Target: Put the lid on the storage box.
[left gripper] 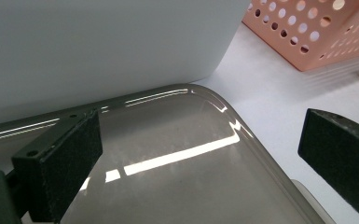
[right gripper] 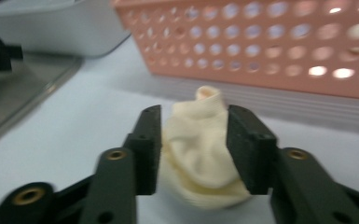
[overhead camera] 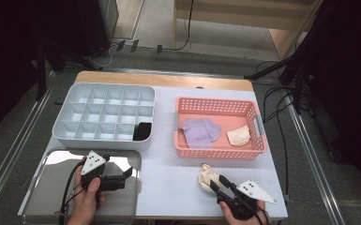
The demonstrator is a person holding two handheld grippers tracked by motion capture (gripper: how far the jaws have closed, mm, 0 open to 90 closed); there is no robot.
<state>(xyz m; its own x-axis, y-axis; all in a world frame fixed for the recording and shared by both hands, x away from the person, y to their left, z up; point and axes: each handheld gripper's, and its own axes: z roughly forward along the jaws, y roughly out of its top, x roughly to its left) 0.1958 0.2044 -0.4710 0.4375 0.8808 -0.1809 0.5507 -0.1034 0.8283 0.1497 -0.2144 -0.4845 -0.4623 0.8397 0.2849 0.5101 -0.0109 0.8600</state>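
A cream sock [overhead camera: 206, 176] lies bunched on the white table top just in front of the pink basket [overhead camera: 220, 153]. My right gripper [overhead camera: 218, 182] reaches toward it from the near right edge. In the right gripper view the sock [right gripper: 196, 154] sits on the table between the two jaws of my right gripper [right gripper: 194, 113]; the pads stand at its sides without lifting it, and I read the gripper as open. My left gripper [overhead camera: 125, 178] hovers over the metal tray [overhead camera: 47, 199], pointing right. Its jaws are wide apart around nothing in the left gripper view [left gripper: 200, 135].
A grey compartment box [overhead camera: 101, 142] stands behind the tray, with a black item [overhead camera: 142, 131] in its near right cell. The basket holds a purple cloth [overhead camera: 199, 132] and another cream sock [overhead camera: 239, 136]. White table top stretches between the tray and the basket.
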